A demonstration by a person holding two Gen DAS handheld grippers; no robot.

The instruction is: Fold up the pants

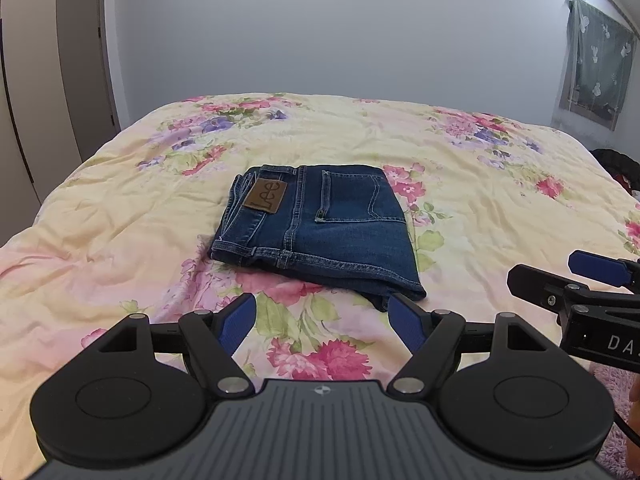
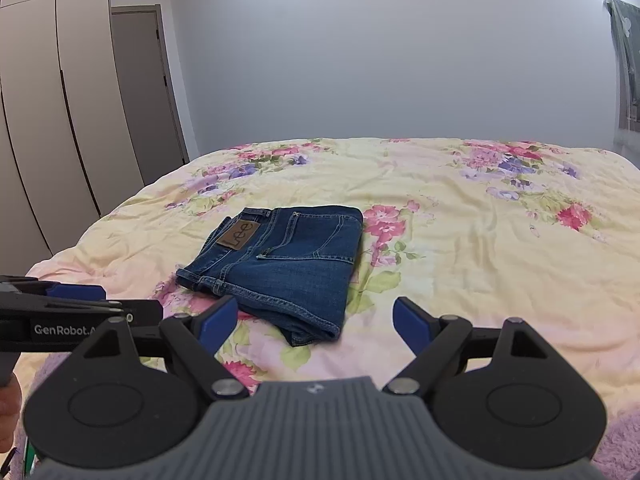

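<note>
The dark blue denim pants (image 1: 320,228), folded into a compact rectangular stack, lie flat near the centre of the bed on a pale yellow quilt printed with pink and purple flowers (image 1: 480,184). The uppermost layer shows the waistband, a brown leather "Lee" brand patch (image 1: 266,197) and a stitched back pocket (image 1: 354,196). The left gripper (image 1: 324,322) is positioned just short of the near edge of the stack, its blue-padded fingers (image 1: 239,324) spread wide apart and holding nothing; the near right corner of the stack lies just ahead of its right finger. The right gripper (image 2: 312,320) is likewise spread wide and empty, with the near corner of the pants (image 2: 280,272) lying ahead between its fingers, closer to the left one. Neither gripper touches the fabric. Each gripper appears at the edge of the other's view. A plain grey wall (image 2: 380,60) stands behind the bed, with pale wardrobe doors (image 2: 48,120) to the left.
</note>
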